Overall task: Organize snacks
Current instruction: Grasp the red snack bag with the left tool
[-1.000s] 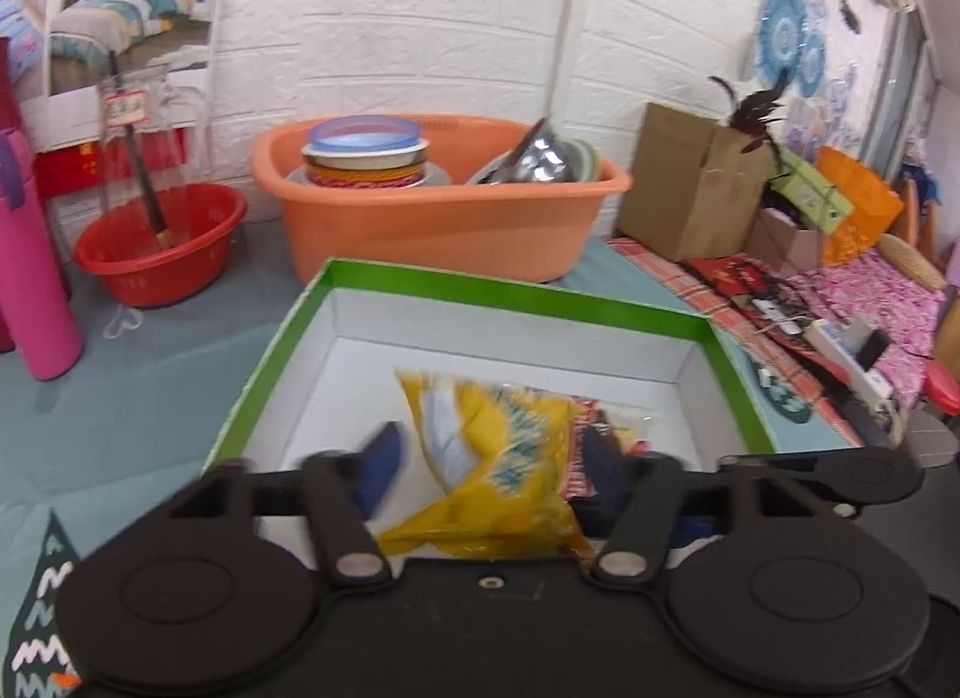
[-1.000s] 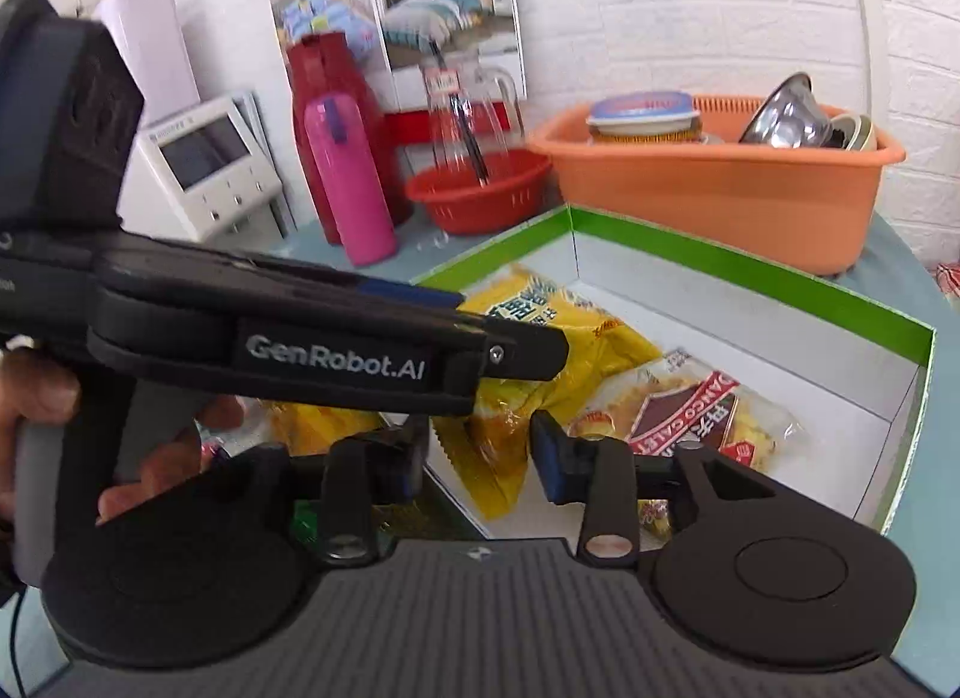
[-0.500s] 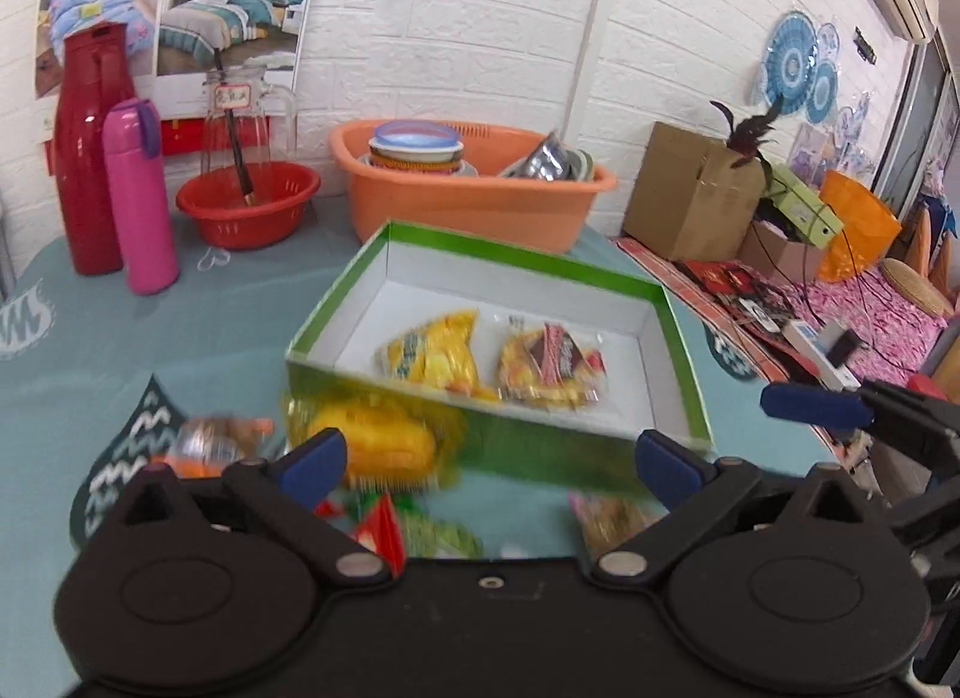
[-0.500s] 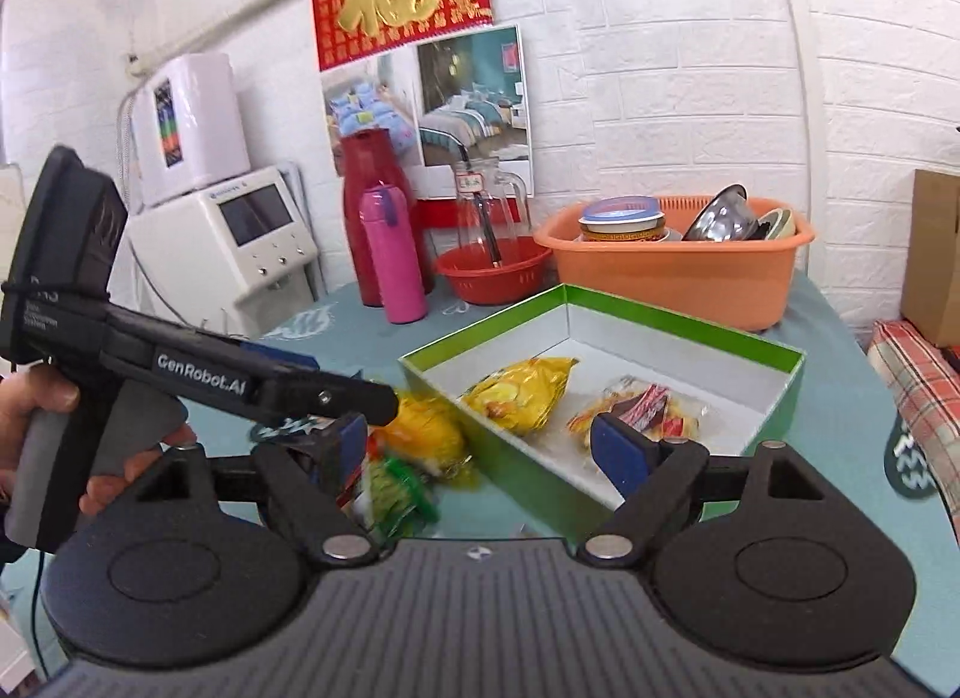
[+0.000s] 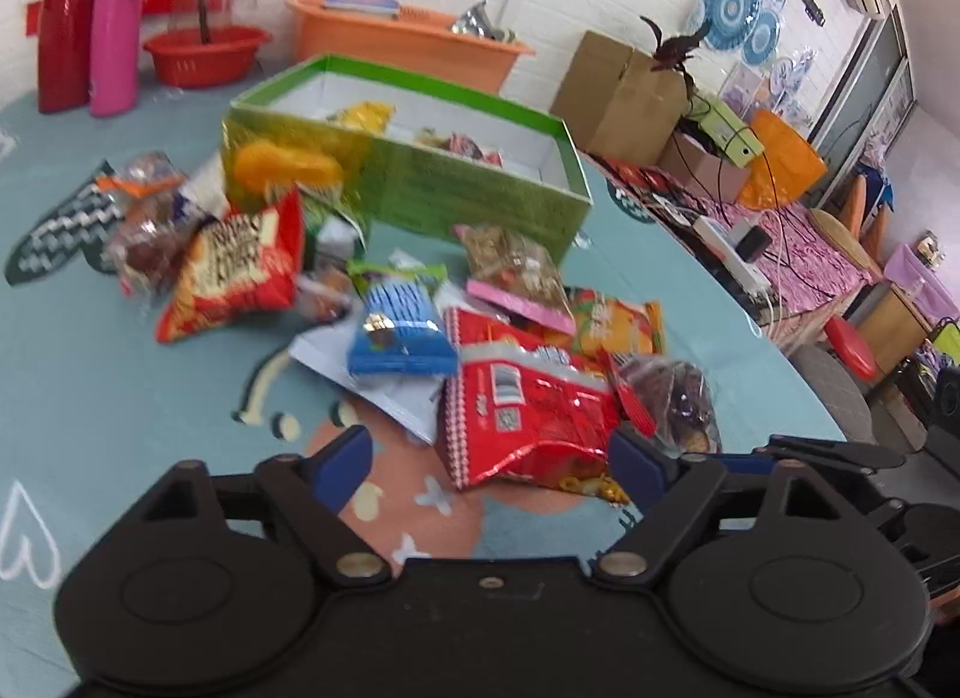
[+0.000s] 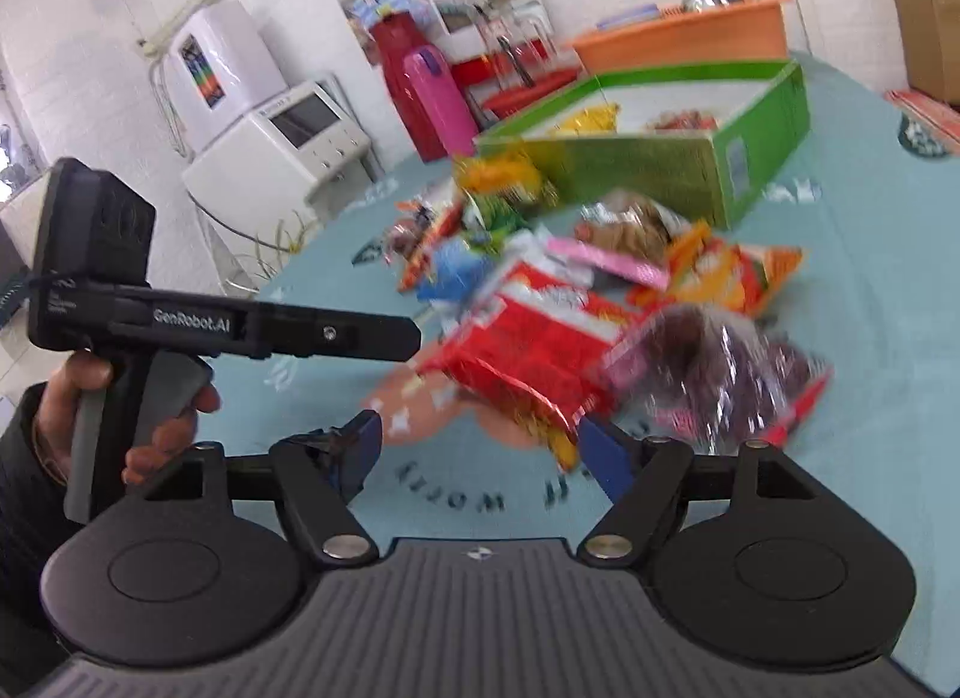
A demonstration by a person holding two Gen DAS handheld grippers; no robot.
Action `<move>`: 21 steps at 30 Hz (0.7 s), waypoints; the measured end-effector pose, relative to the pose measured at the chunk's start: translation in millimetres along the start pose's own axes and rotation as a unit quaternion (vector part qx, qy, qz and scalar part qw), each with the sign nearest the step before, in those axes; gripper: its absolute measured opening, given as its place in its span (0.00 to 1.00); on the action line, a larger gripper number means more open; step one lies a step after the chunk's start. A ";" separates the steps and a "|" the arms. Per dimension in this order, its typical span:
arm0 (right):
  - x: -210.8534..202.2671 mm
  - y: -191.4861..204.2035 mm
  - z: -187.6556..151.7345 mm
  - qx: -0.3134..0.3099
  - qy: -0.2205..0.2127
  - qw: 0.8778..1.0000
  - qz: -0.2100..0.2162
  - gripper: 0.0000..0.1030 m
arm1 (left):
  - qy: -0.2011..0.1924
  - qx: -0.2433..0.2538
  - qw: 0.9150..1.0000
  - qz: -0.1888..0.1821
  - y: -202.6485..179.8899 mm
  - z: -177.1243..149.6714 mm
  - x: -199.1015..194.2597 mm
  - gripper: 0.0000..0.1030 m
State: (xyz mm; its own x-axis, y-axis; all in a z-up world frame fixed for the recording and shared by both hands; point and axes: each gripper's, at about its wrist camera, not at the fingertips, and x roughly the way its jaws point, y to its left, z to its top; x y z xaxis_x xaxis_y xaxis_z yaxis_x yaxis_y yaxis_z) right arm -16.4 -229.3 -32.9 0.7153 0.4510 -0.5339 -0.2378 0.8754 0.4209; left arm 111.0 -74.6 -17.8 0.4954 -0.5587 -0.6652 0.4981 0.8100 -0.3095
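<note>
A green box with white inside stands on the teal table; a yellow packet and a red-patterned packet lie in it. In front of it is a heap of snacks: a red bag, a blue packet, an orange-red bag, a dark clear-wrapped snack. My left gripper is open, hovering at the near edge of the red bag. My right gripper is open too, just short of the red bag and the dark snack. Nothing is held.
An orange tub, a red bowl, a pink flask and a red flask stand behind the box. A cardboard box and clutter lie off the table's right edge. A hand holds the left gripper's handle.
Both grippers pulled back out of the box toward the near side and opened wide. The yellow packet stayed in the box, and the snack heap in front of it came into view.
</note>
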 end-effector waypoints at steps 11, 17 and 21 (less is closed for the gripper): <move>35.1 4.4 0.9 -0.062 -0.013 0.996 -0.069 1.00 | 0.013 0.010 1.000 0.010 -6.9 8.7 35.4 1.00; 51.3 8.3 1.8 -0.105 -0.016 0.988 -0.112 1.00 | 0.014 0.012 1.000 0.013 -6.1 6.5 43.3 1.00; 48.8 16.2 0.0 -0.115 -0.014 0.986 -0.117 0.67 | 0.010 0.014 1.000 0.003 -11.5 1.4 38.3 0.70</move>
State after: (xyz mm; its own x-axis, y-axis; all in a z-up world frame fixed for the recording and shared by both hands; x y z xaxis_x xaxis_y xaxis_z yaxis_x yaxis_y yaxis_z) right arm 14.6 -193.1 -52.1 0.7847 0.2307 -0.5753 -0.2050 0.9725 0.1104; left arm 125.2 -105.5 -38.7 0.4835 -0.5502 -0.6808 0.5157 0.8075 -0.2864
